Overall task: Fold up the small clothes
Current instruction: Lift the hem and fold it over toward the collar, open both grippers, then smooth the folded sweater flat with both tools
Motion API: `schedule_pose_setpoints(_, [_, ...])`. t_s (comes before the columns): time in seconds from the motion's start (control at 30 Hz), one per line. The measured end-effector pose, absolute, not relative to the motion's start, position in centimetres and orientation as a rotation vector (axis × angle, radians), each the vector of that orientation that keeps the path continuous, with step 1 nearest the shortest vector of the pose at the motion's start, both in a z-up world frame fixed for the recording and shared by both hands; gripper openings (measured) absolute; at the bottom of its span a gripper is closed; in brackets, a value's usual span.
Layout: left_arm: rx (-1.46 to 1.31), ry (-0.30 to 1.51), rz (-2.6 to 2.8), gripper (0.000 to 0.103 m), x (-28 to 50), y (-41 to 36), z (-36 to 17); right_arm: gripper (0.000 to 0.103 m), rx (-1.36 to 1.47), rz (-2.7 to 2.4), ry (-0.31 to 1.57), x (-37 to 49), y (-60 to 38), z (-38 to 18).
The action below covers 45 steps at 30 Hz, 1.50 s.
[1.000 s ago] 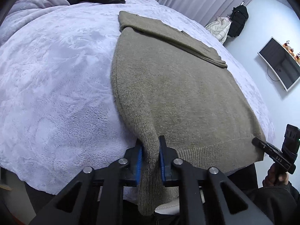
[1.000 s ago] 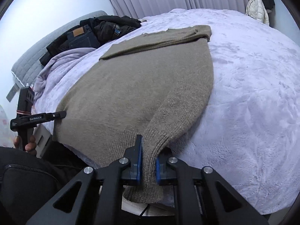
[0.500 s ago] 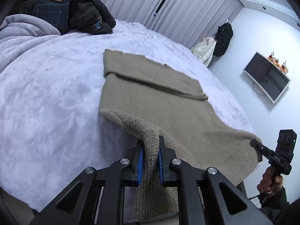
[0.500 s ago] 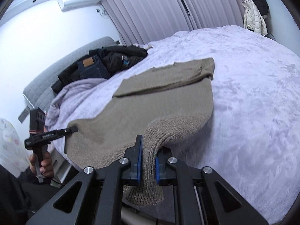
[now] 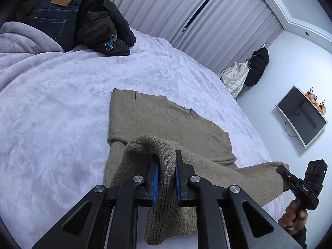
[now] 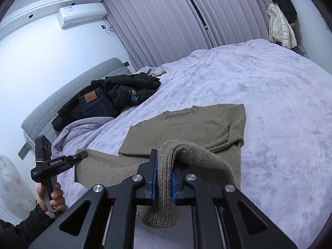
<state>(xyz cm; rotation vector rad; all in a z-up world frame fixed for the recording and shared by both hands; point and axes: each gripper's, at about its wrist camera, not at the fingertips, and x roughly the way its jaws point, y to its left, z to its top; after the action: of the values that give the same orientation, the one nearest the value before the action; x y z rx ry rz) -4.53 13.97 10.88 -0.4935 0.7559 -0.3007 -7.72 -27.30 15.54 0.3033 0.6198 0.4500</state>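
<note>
An olive knit sweater (image 5: 166, 122) lies on the lavender bed (image 5: 51, 124), sleeves folded across its far end; it also shows in the right wrist view (image 6: 193, 124). My left gripper (image 5: 167, 172) is shut on one hem corner, lifted off the bed. My right gripper (image 6: 164, 176) is shut on the other hem corner, also lifted. The hem hangs stretched between the two grippers above the sweater's body. Each gripper shows in the other's view: the right one (image 5: 284, 171) and the left one (image 6: 79, 156).
A pile of dark jeans and black jackets (image 5: 83, 25) sits by the grey headboard (image 6: 62, 95), next to a bunched lavender blanket (image 5: 25, 39). Coats (image 5: 247, 72) hang by the curtains. A wall TV (image 5: 300, 114) is at the right.
Both grippers have raised the sweater's hem off the bed and carried it forward toward the collar end. The lower half now hangs over the upper body.
</note>
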Motion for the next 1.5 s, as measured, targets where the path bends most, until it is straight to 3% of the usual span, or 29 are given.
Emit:
schedule_pose_setpoints(0.3, [-0.521, 0.798, -0.278, 0.014, 6.6, 13.7, 10.2, 0.011, 0.434, 0.404, 0.673, 4.4, -28.2, 14.9])
schedule_pose_setpoints(0.5, [-0.582, 0.924, -0.189, 0.015, 14.6, 13.6, 5.1, 0.012, 0.467, 0.323, 0.78, 12.8, -28.2, 10.7])
schedule_pose_setpoints(0.57, [-0.587, 1.004, -0.164, 0.016, 16.5, 13.5, 3.1, 0.016, 0.502, 0.288, 0.837, 15.7, -28.2, 8.5])
schedule_pose_setpoints(0.6, [-0.593, 1.043, -0.157, 0.032, 17.2, 13.4, 2.2, 0.02, 0.516, 0.263, 0.861, 16.7, -28.3, 7.7])
schedule_pose_setpoints(0.63, [-0.618, 1.055, -0.183, 0.055, 17.5, 13.4, 1.7, 0.022, 0.518, 0.233, 0.887, 17.6, -28.3, 7.0])
schedule_pose_setpoints(0.67, [-0.64, 1.041, -0.213, 0.066, 17.5, 13.4, 1.7, 0.029, 0.513, 0.217, 0.897, 18.2, -28.2, 6.6])
schedule_pose_setpoints(0.7, [-0.661, 1.007, -0.238, 0.088, 17.1, 13.5, 2.0, 0.044, 0.508, 0.211, 0.9, 18.7, -28.1, 6.3])
schedule_pose_setpoints(0.73, [-0.656, 0.972, -0.215, 0.103, 16.8, 13.6, 2.6, 0.052, 0.51, 0.211, 0.896, 18.9, -28.1, 6.1])
schedule_pose_setpoints(0.8, [-0.635, 0.914, -0.179, 0.103, 16.4, 14.1, 4.2, 0.075, 0.53, 0.193, 0.856, 18.9, -28.4, 6.1])
schedule_pose_setpoints(0.83, [-0.642, 0.909, -0.21, 0.103, 16.4, 14.4, 4.8, 0.077, 0.543, 0.182, 0.835, 18.7, -28.7, 6.3])
schedule_pose_setpoints(1.0, [-0.521, 0.903, -0.269, 0.103, 13.8, 14.0, 7.0, 0.078, 0.479, 0.227, 0.846, 16.6, -28.8, 7.6])
schedule_pose_setpoints(1.17, [0.081, 0.907, -0.282, 0.103, 8.6, 7.8, 6.6, 0.078, 0.071, 0.251, 0.85, 13.7, -26.5, 8.6])
schedule_pose_setpoints(1.27, [0.247, 0.997, -0.299, 0.103, 8.6, 5.5, 4.1, 0.078, -0.117, 0.271, 0.85, 13.0, -24.4, 8.5])
schedule_pose_setpoints(1.5, [0.145, 1.05, -0.451, 0.103, 14.3, 2.6, 3.3, 0.078, -0.316, 0.312, 0.929, 15.4, -19.6, 5.6])
